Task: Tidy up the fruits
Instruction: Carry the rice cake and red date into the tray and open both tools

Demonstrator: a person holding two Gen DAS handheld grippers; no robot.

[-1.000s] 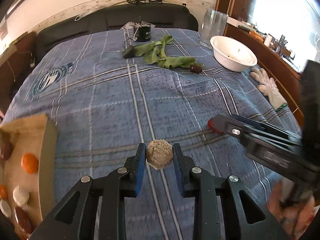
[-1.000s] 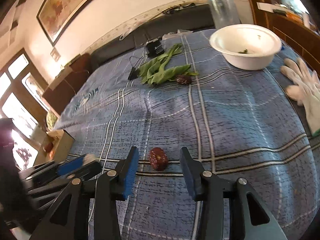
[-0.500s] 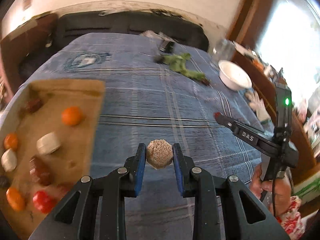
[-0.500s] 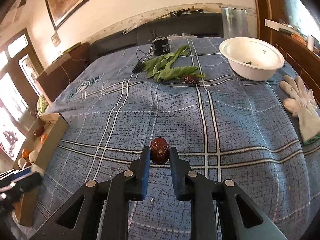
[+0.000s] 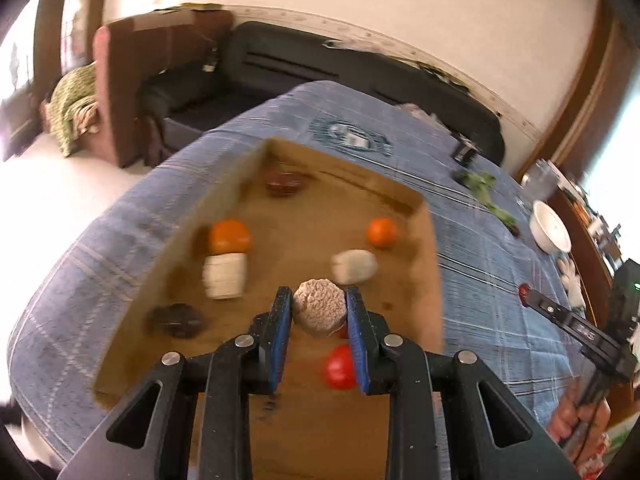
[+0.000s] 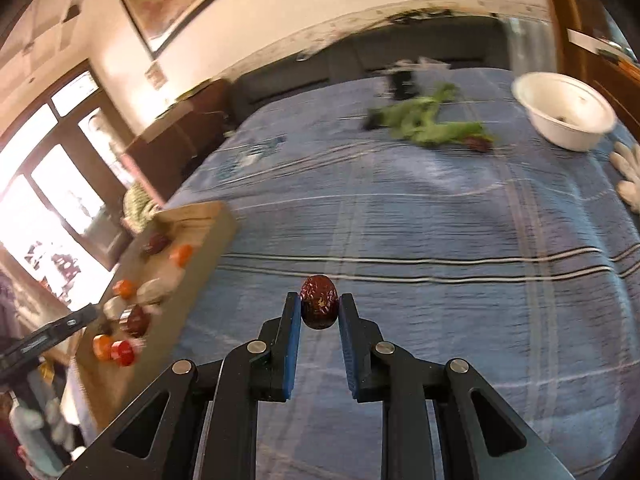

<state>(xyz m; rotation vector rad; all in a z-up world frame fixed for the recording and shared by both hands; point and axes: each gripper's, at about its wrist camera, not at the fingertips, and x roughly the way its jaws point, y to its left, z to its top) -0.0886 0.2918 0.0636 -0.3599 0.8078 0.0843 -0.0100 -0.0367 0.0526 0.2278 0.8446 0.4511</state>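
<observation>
My left gripper point(image 5: 319, 309) is shut on a round beige rough-skinned fruit point(image 5: 320, 307) and holds it above the cardboard tray point(image 5: 428, 264). The tray holds two orange fruits point(image 5: 230, 236), white pieces point(image 5: 224, 276), dark red fruits point(image 5: 285, 183) and a red one point(image 5: 339, 367). My right gripper point(image 6: 319, 307) is shut on a dark red date point(image 6: 319, 300) above the blue plaid cloth point(image 6: 440, 232). The tray shows at the left in the right wrist view point(image 6: 216, 220). Another date point(image 6: 476, 143) lies by the green leaves point(image 6: 428, 124).
A white bowl point(image 6: 568, 112) and white gloves point(image 6: 628, 176) sit at the far right of the cloth. A black device point(image 6: 402, 78) lies beyond the leaves. A dark sofa point(image 5: 320, 68) runs along the wall. The right gripper's arm point(image 5: 576, 324) shows right of the tray.
My left gripper carried the beige fruit left, from over the cloth to above the tray. My right gripper closed on the date, lifted it and swung left toward the tray.
</observation>
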